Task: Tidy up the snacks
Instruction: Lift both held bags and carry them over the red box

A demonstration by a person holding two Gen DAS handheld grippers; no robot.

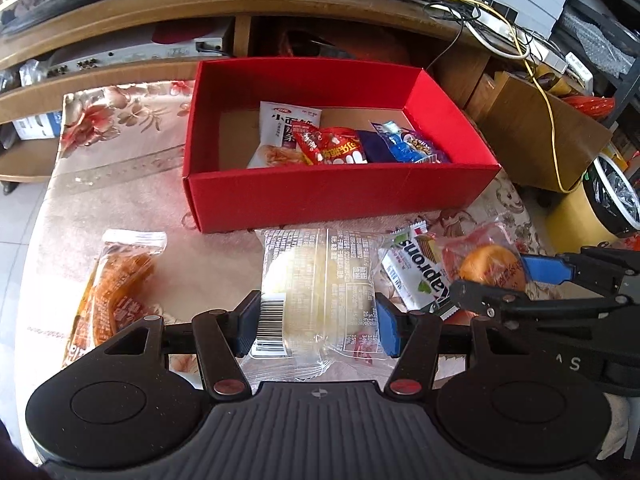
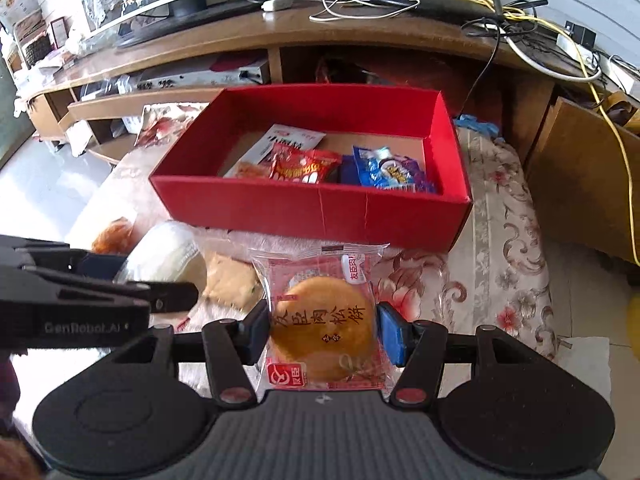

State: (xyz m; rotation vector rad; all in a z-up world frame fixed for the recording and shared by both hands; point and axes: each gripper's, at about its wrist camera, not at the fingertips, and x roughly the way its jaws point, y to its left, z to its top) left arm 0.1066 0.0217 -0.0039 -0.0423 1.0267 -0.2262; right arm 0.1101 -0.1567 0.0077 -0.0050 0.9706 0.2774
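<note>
My two grippers work over a table draped in a pale cloth with red flowers (image 1: pixel 120 128). Beyond it, across the top of both frames, runs a brown wooden TV stand (image 2: pixel 360 28) strewn with white, black and yellow cables, and pale floor tiles show at the left edge.

My left gripper (image 1: pixel 318 322) has its blue pads pressed on the sides of a clear-wrapped pale bun (image 1: pixel 316 292), low in the middle of its frame. My right gripper (image 2: pixel 322 332) is clamped the same way on a red-wrapped round golden cake (image 2: pixel 324 328), bottom centre of its frame.

The red box (image 1: pixel 332 196) sits open in the middle of both views. Inside I count four packets: one white, one red, one dark purple, one blue. They overlap, so their lower edges are hidden behind the near wall.

Loose on the cloth I count two more: an orange-brown packet (image 1: pixel 116 292) at lower left of the left view, partly cut off by my gripper body, and a white wafer bar (image 1: pixel 416 276) right of the bun. In the right view the wafer is only a blurred tan patch.
</note>
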